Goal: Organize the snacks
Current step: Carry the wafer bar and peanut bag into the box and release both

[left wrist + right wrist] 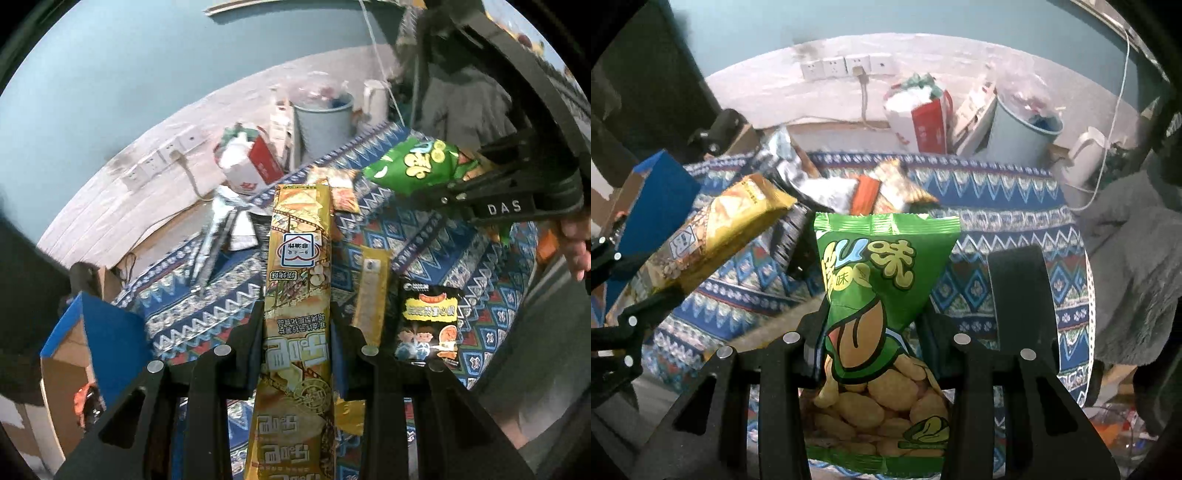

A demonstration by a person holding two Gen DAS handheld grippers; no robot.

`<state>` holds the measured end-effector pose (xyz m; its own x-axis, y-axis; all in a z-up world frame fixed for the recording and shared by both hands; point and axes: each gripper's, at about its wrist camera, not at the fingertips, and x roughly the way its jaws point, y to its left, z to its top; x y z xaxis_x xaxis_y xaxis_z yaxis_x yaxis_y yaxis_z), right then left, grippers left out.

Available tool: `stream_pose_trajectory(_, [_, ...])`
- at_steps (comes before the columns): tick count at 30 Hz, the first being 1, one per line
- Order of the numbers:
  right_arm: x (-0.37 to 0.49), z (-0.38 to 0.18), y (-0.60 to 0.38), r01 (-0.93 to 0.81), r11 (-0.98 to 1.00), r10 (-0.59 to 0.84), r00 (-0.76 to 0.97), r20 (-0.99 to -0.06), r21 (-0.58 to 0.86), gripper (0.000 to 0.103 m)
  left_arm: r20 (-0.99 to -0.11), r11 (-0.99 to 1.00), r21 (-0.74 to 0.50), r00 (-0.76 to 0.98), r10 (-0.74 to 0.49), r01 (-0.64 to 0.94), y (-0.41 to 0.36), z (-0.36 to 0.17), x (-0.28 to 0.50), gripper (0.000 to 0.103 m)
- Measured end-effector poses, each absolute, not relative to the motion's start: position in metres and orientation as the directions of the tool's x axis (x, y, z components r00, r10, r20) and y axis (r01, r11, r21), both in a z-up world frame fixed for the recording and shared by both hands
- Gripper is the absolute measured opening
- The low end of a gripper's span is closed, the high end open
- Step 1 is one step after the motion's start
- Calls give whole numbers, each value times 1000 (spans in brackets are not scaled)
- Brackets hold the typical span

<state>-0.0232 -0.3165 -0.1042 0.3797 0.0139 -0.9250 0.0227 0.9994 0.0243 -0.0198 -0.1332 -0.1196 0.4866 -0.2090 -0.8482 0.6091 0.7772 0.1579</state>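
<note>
My left gripper (297, 332) is shut on a long yellow snack pack (297, 280) and holds it above the patterned blue cloth (207, 310). My right gripper (871, 332) is shut on a green bean snack bag (882, 295), also held above the cloth (997, 206). The green bag (417, 166) and the right gripper (461, 192) show at upper right in the left wrist view. The yellow pack (716, 232) shows at left in the right wrist view. A thin yellow stick pack (371, 295) and a black snack packet (428, 325) lie on the cloth.
A blue cardboard box (96, 332) stands open at the left edge of the cloth. Silver and orange packets (849, 192) lie at the far side. A pale blue bin (1019, 129), a red and white bag (923, 114) and a white kettle (1082, 155) stand behind.
</note>
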Motion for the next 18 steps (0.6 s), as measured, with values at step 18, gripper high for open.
stream_pose_trajectory(18, [12, -55, -236, -99, 994, 93, 466, -880, 53, 39, -793, 907, 154, 597, -124, 393, -36, -78, 5, 31])
